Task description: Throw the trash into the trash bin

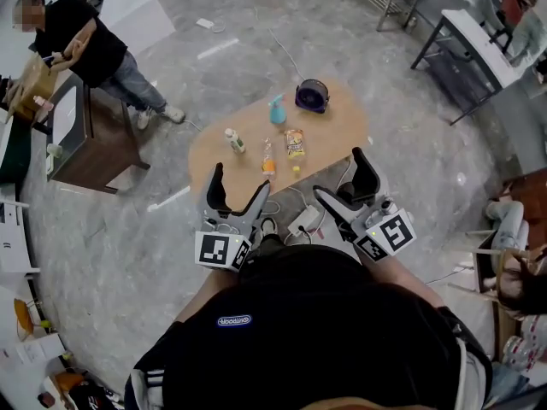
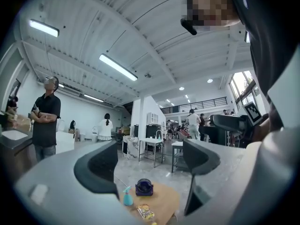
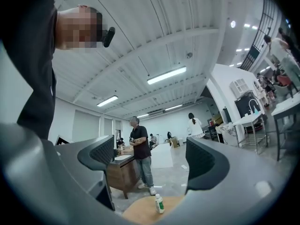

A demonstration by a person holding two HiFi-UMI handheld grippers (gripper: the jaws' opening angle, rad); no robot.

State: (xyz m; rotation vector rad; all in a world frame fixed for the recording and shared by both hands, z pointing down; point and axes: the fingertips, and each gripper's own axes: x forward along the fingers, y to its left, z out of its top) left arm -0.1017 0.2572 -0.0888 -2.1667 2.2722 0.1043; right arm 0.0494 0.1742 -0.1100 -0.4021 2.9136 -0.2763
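Bench [image 1: 342, 131]: wooden, holds purple trash bin [image 1: 312, 96], snack bag [image 1: 295, 143] near that bin.
Left gripper [image 1: 239, 180]: fingers wide, empty.
Right gripper [image 1: 338, 172]: fingers wide, empty.

The near edge of the oval light-wood table [image 1: 338, 135] is hidden behind the left gripper [image 1: 239, 178] and right gripper [image 1: 340, 172]. A tiny yellow object [image 1: 297, 170] on it is too small to identify.
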